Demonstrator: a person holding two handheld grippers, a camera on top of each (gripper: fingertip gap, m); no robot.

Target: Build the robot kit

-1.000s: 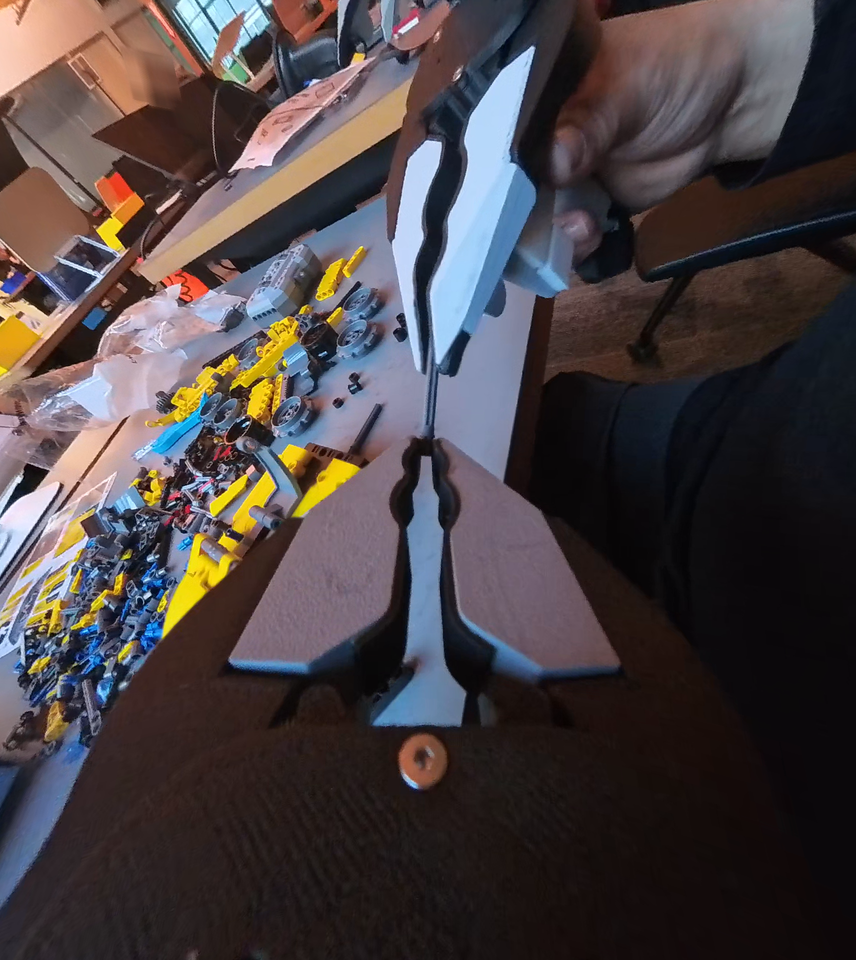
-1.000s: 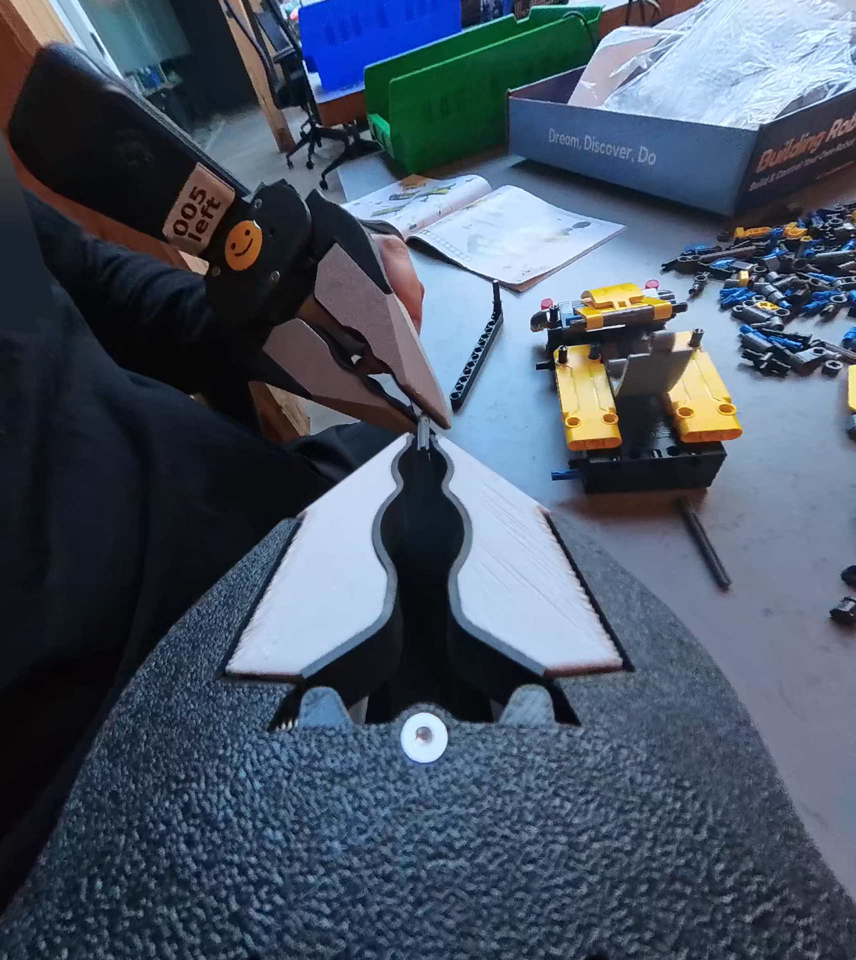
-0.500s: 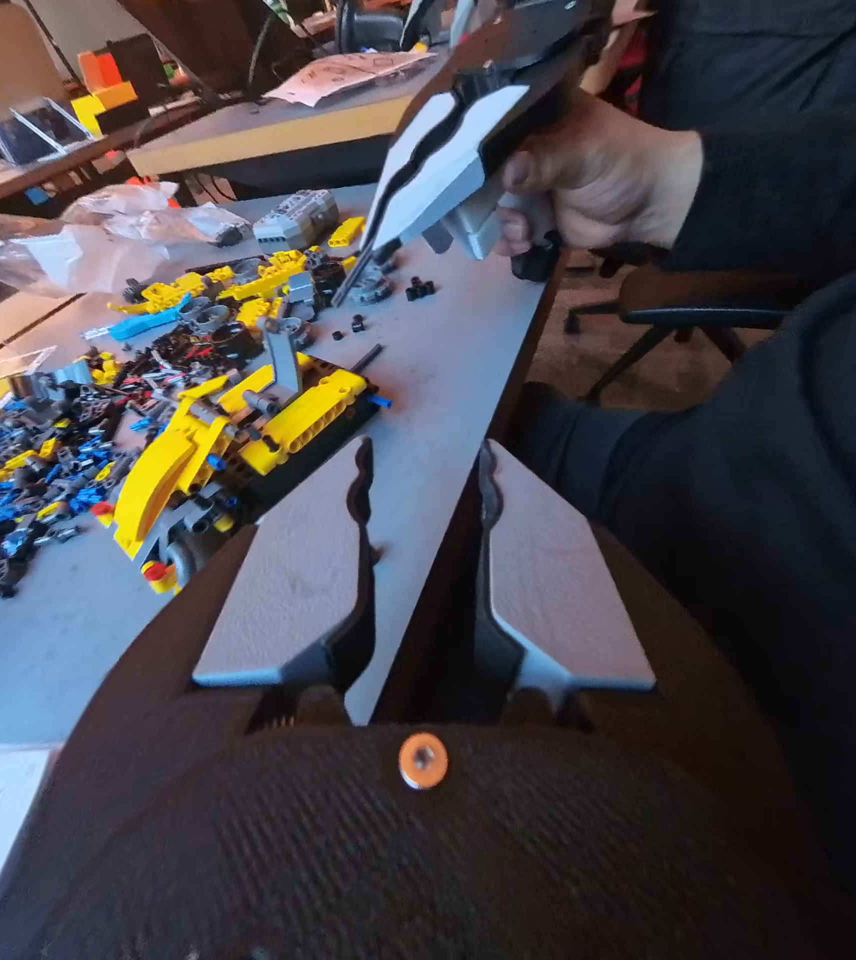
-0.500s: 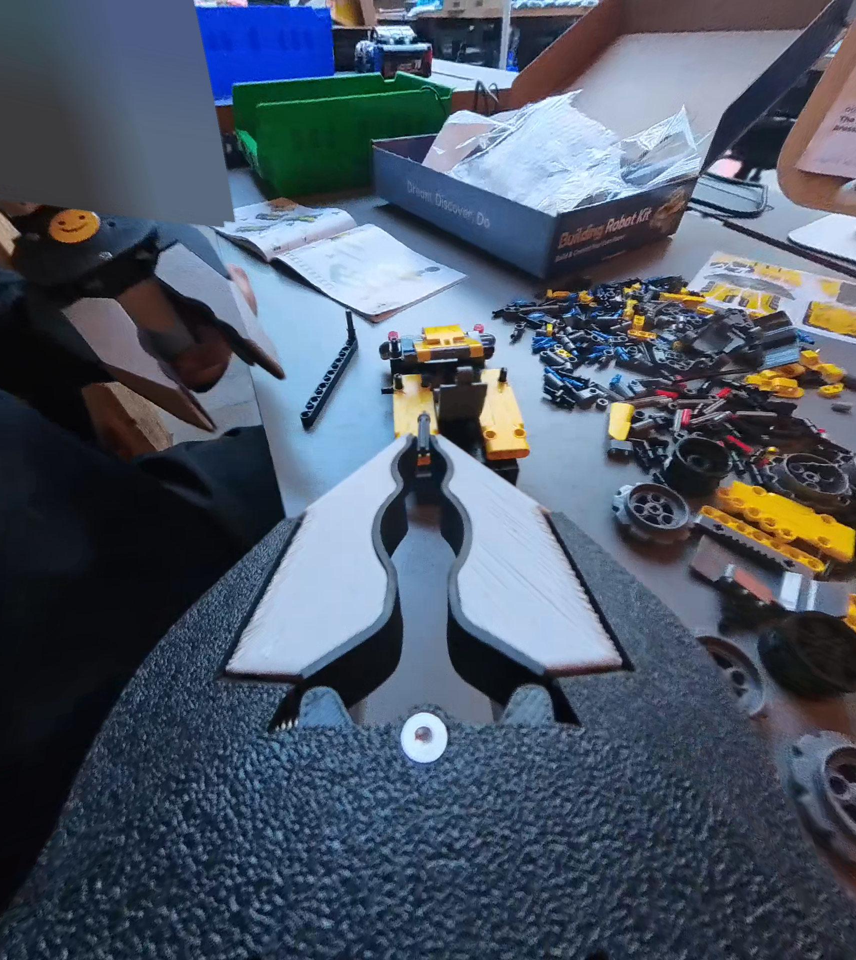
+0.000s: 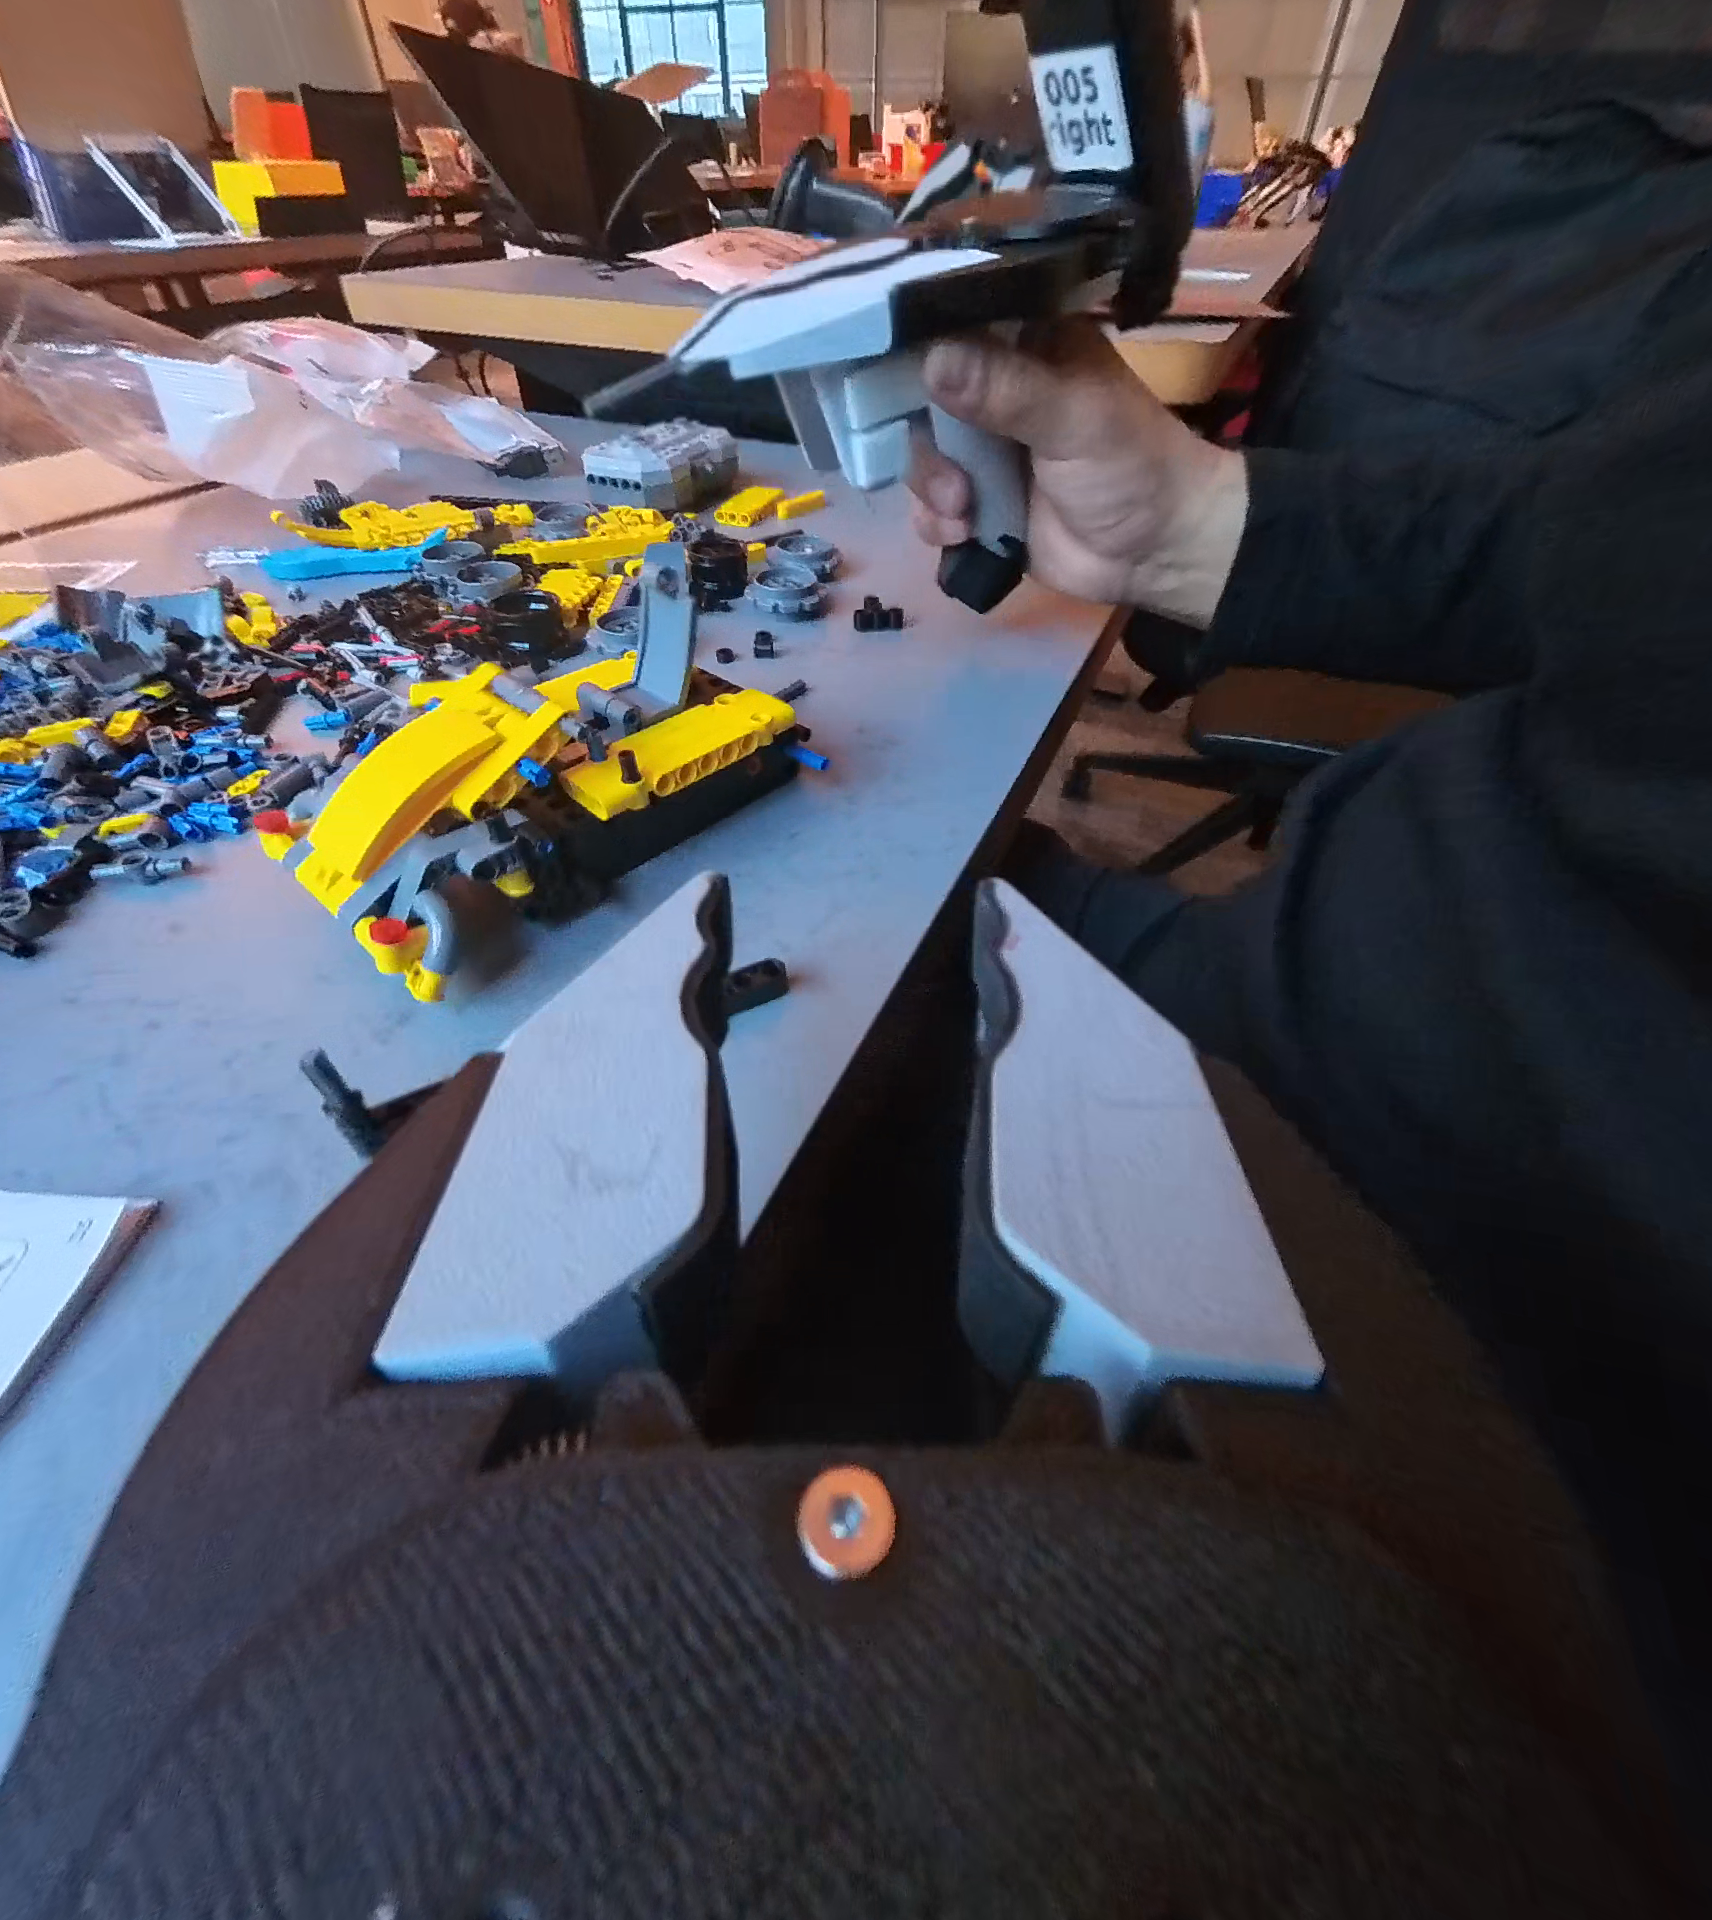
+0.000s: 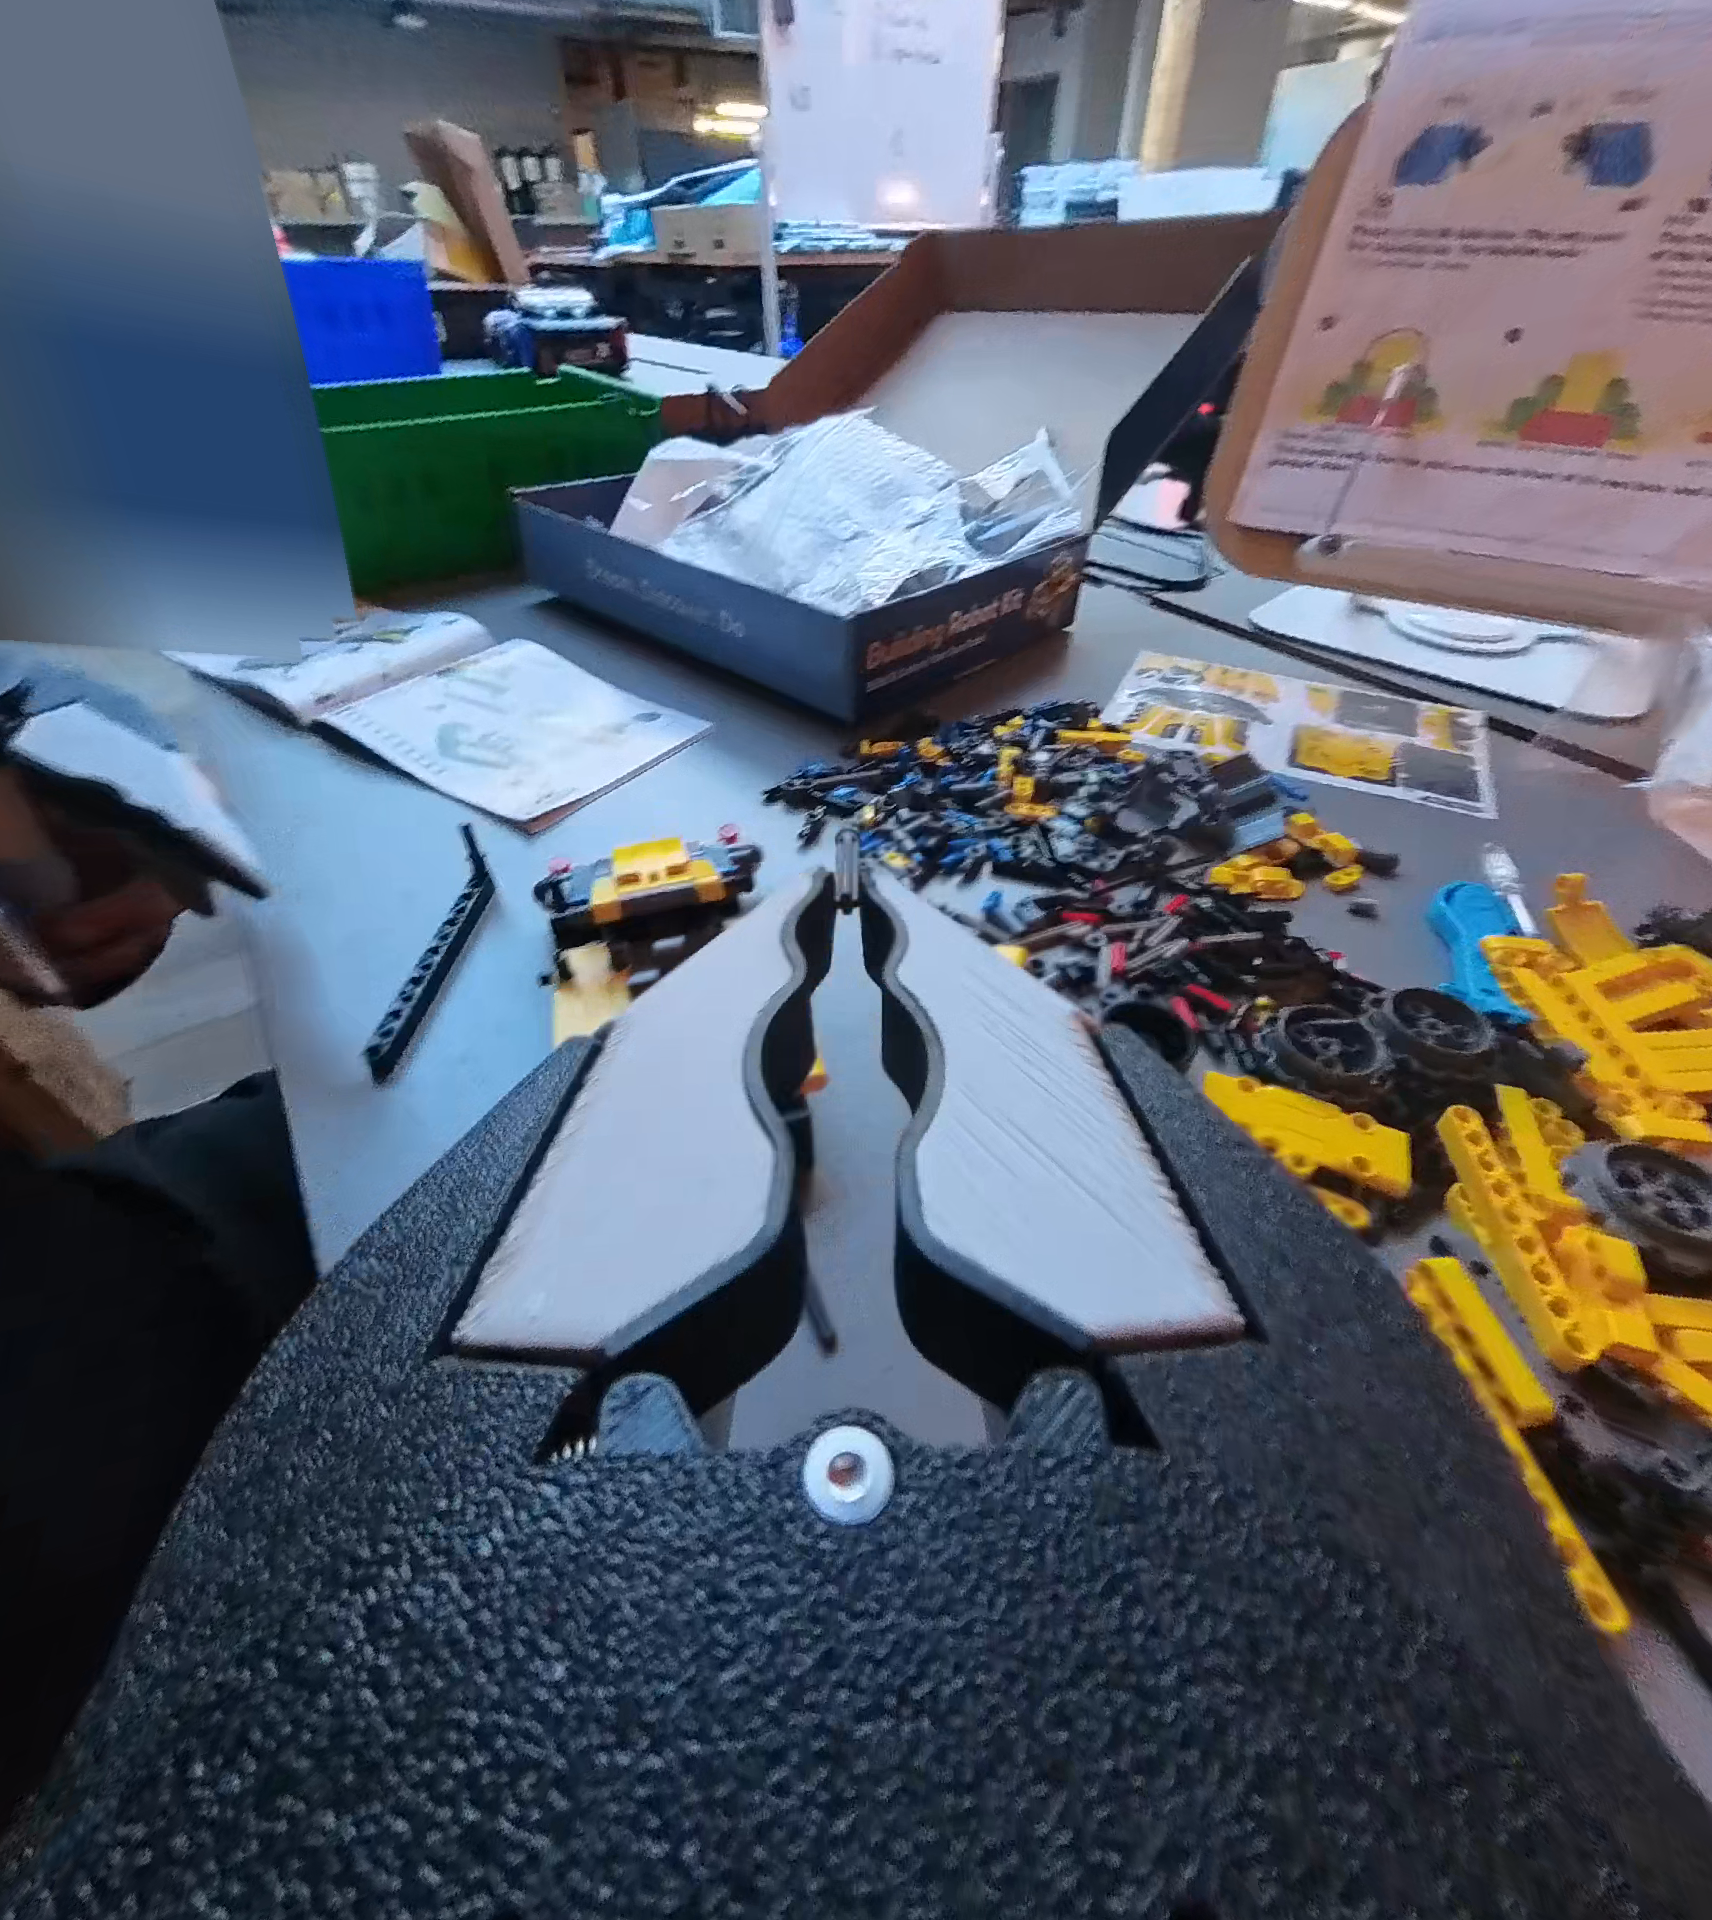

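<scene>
My left gripper (image 5: 852,914) is open and empty, low over the grey table's front edge (image 5: 1028,727). My right gripper (image 6: 844,896) is shut on a thin dark axle (image 6: 844,857) whose end pokes out past the tips. It hangs above the table, in front of a part-built yellow and black model (image 6: 646,883). The left wrist view shows the model (image 5: 540,769) just ahead and left of my left fingers. There the right gripper (image 5: 623,395) is held by a hand, high over the parts. The left gripper shows blurred at the left of the right wrist view (image 6: 135,800).
A pile of small blue, black and yellow parts (image 6: 1091,831) lies behind the model, with wheels (image 6: 1371,1039) and yellow beams (image 6: 1610,1039) to the right. A long black beam (image 6: 431,977), an open booklet (image 6: 478,717) and a dark box of plastic bags (image 6: 831,644) lie on the left and far side. There is about 20 centimeters between the tips of the two grippers.
Both grippers pinched the axle tip to tip a second ago. My left gripper let go, opened and drew back. My right gripper carried the axle out over the table.
</scene>
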